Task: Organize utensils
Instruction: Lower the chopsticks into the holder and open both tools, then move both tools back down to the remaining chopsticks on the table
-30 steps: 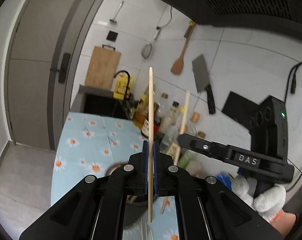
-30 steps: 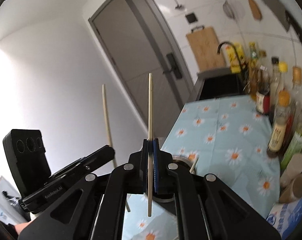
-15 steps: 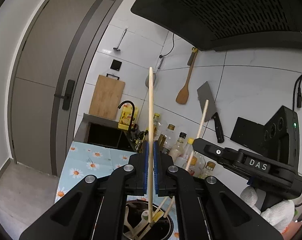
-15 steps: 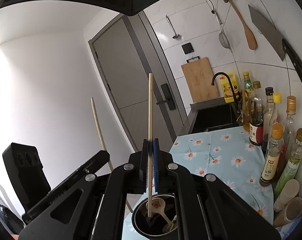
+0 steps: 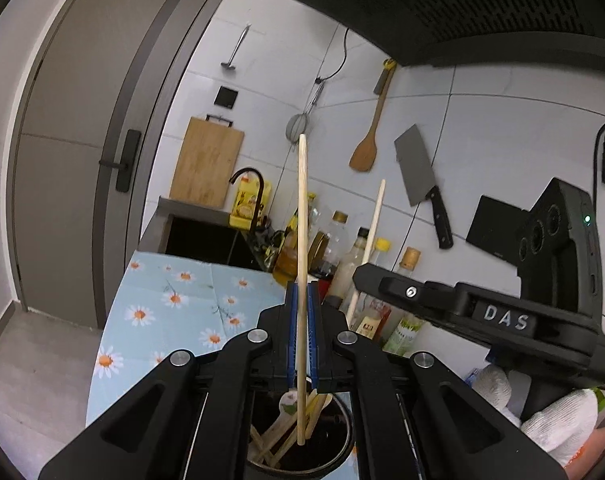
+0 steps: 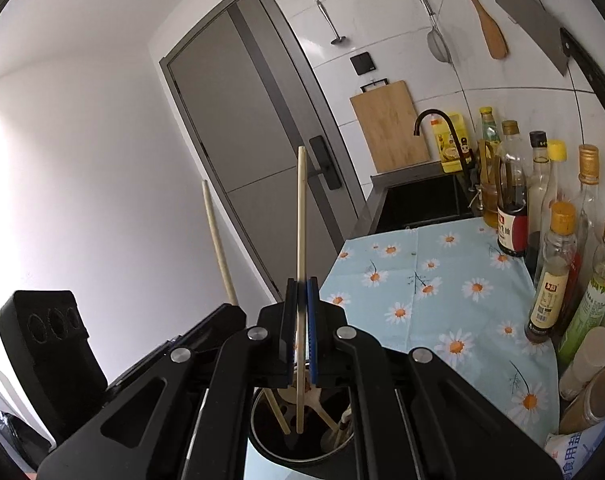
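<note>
My left gripper (image 5: pixel 301 336) is shut on a pale wooden chopstick (image 5: pixel 302 216) that stands upright, its lower end dipping into a dark round utensil holder (image 5: pixel 334 454) just below the fingers. Wooden spoons and sticks lean inside the holder. My right gripper (image 6: pixel 301 336) is shut on a second upright chopstick (image 6: pixel 301 216), whose lower tip also hangs inside the holder (image 6: pixel 262 446). In the left wrist view the other gripper (image 5: pixel 454 308) reaches in from the right with its chopstick (image 5: pixel 372 232). In the right wrist view the left gripper's chopstick (image 6: pixel 218 240) rises at the left.
A blue daisy-print cloth (image 6: pixel 442 280) covers the counter. Bottles of oil and sauce (image 6: pixel 550 272) line the wall side. A sink with a dark tap (image 6: pixel 434 120), a cutting board (image 6: pixel 390 128), a hanging cleaver (image 5: pixel 418 172) and a wooden spatula (image 5: pixel 368 148) are behind. A white-gloved hand (image 5: pixel 558 428) holds the right gripper.
Both grippers have sunk toward the utensil holder, which now fills the bottom of each view. The chopsticks' lower tips have gone from above the cloth to inside the holder's mouth.
</note>
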Motion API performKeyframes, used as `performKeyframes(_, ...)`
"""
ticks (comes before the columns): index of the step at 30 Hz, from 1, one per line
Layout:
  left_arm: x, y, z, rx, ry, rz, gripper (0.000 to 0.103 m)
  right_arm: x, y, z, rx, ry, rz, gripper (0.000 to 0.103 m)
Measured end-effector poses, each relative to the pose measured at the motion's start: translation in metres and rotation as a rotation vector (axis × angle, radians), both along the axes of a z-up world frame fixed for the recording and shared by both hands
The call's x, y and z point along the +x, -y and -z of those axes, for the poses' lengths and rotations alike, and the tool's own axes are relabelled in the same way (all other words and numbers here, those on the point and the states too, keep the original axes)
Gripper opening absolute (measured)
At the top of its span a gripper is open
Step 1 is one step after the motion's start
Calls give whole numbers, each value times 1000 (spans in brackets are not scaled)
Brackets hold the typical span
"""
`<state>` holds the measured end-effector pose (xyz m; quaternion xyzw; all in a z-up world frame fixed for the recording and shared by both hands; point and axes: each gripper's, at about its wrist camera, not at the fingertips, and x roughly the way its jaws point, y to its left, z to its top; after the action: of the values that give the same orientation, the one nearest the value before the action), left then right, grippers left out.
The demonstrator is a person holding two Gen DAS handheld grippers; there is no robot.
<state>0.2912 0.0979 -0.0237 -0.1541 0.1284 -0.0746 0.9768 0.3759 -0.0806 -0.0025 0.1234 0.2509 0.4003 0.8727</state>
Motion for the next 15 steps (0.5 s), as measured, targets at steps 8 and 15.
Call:
performKeyframes(8, 2, -11, 18, -81, -79, -5, 21, 6, 6, 10, 20, -80, -32, 25)
performKeyframes(15, -1, -8, 11, -78, -82, -14, 21, 3, 23, 6, 54, -83, -6, 25)
